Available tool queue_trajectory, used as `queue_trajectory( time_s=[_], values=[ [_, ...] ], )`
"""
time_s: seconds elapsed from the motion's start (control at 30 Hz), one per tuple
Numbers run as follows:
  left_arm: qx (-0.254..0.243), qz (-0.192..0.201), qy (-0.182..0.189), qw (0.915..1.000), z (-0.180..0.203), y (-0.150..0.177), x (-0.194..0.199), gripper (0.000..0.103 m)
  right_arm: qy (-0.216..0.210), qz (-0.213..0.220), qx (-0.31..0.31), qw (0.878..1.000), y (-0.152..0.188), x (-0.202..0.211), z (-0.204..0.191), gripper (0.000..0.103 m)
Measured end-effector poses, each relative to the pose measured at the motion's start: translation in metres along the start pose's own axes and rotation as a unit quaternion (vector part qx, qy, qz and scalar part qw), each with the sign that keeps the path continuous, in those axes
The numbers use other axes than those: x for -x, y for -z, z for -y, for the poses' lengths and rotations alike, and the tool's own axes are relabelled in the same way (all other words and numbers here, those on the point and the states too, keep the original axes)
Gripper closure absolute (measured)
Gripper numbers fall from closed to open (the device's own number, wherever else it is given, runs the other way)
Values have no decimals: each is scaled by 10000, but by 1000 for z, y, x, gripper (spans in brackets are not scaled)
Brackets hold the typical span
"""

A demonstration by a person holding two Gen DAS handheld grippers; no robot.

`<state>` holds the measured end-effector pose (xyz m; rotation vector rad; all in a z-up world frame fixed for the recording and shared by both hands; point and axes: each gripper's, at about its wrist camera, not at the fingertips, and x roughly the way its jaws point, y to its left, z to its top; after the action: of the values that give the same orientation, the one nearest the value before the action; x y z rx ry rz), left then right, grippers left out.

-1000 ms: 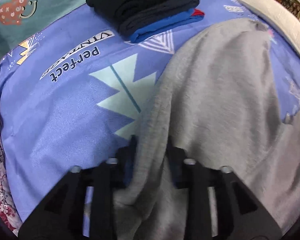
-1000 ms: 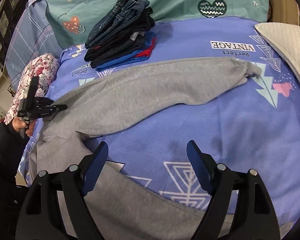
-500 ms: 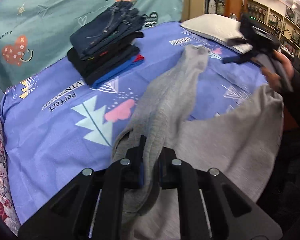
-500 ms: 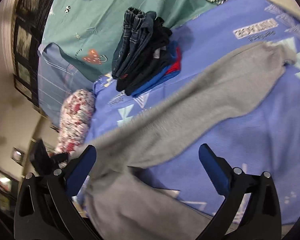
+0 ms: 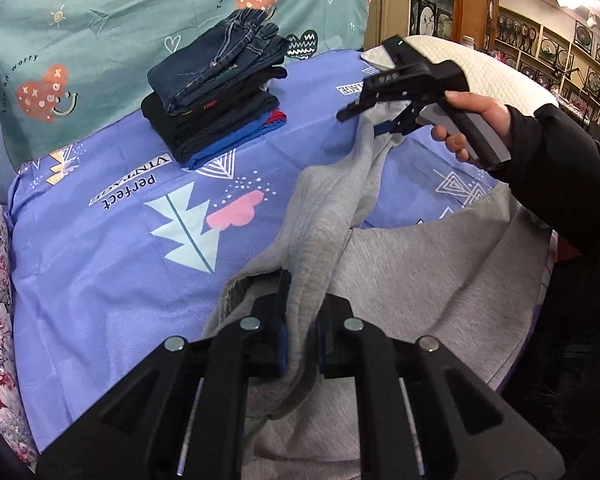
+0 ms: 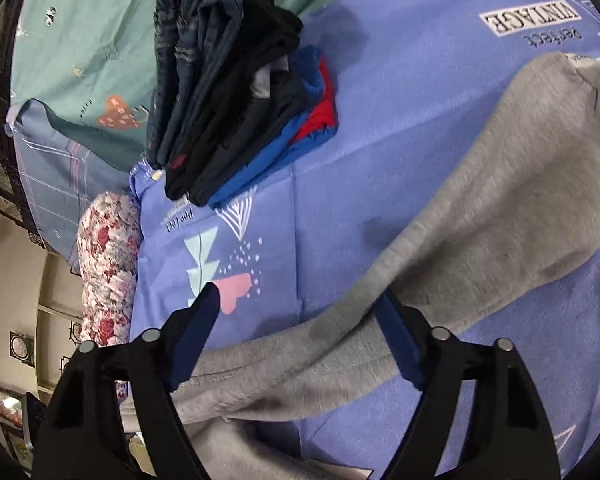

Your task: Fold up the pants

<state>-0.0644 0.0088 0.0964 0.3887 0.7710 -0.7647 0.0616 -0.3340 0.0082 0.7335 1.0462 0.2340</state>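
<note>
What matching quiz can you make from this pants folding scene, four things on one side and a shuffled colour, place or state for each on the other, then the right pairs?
Things:
1. left tool
2. right tool
3. folded clothes
4. pillow

Descriptions:
A. white
B. open
C. stacked on the blue sheet
D. shut on the gray pants

Pairs: 1-D, 2-B, 3-C, 4-A
</note>
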Motion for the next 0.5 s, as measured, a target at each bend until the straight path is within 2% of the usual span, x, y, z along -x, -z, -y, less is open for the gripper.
queue_trajectory(
  time_s=[0.03,0.1,0.13,0.2,0.3,0.37,0.4,0.47,0.5],
  values=[
    [-25,9,32,10000,2,0,1,93,-3,-216,-209,9995,1,-8,9,39],
    [-90,-3,61,9999,5,1,0,92,-105,-418,-474,9979,3,-20,25,72],
    [-111,-21,49,9999,6,1,-1,92,-163,-355,-399,9984,4,-19,27,93],
    [-33,-63,-85,9999,4,0,-5,92,-282,88,-89,9995,7,-6,22,94],
    [245,35,-310,9992,-16,-5,-2,91,-455,860,425,9943,22,39,-4,95],
    [228,161,-359,9990,-27,-4,6,90,-713,1285,778,9861,51,82,-24,95],
    [63,196,-263,9994,-28,1,11,89,-786,1388,923,9829,65,95,-31,95],
    [-280,262,-40,9993,-23,15,23,81,-1017,1589,1311,9732,114,129,-43,95],
    [-404,230,124,9988,-19,26,28,69,-1083,1598,1392,9713,136,137,-44,95]
  ],
)
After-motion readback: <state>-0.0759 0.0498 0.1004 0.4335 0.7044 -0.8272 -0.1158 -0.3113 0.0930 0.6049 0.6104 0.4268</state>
